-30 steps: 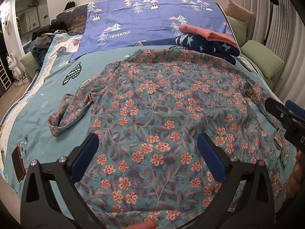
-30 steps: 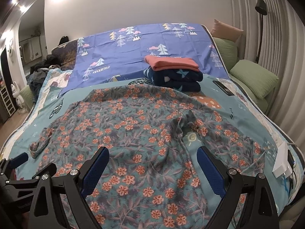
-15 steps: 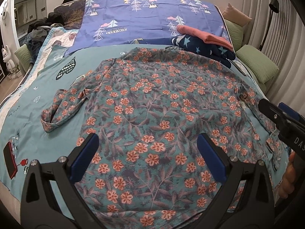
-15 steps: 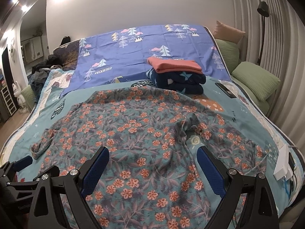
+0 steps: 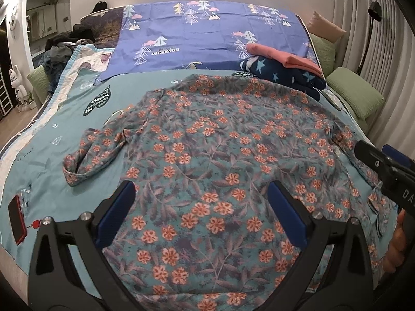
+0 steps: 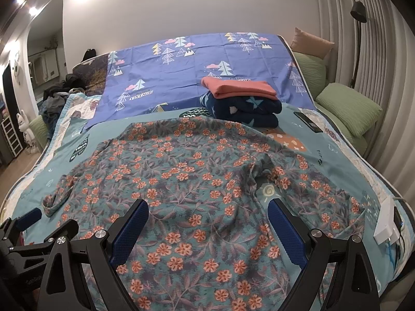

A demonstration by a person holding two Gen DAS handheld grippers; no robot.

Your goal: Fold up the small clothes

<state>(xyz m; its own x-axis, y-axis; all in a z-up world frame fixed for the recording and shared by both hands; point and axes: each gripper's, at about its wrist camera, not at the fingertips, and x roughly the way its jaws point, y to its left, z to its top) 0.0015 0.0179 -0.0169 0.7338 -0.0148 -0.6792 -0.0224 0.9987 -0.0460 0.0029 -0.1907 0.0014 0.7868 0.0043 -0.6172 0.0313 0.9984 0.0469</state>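
Flat on bed (image 5: 64,119): floral shirt (image 5: 223,160).

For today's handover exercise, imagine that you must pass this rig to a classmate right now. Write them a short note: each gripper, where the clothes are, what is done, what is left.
Left gripper: open, empty, above the near part of the floral shirt.
Right gripper: open, empty, above the same shirt.
Shirt: spread flat on the bed, both sleeves out, no fold made.
Done: a pink garment lies folded on a folded navy star-print one, stacked behind the shirt.
Left: fold the shirt, probably sleeves in first, then add it to the stack.
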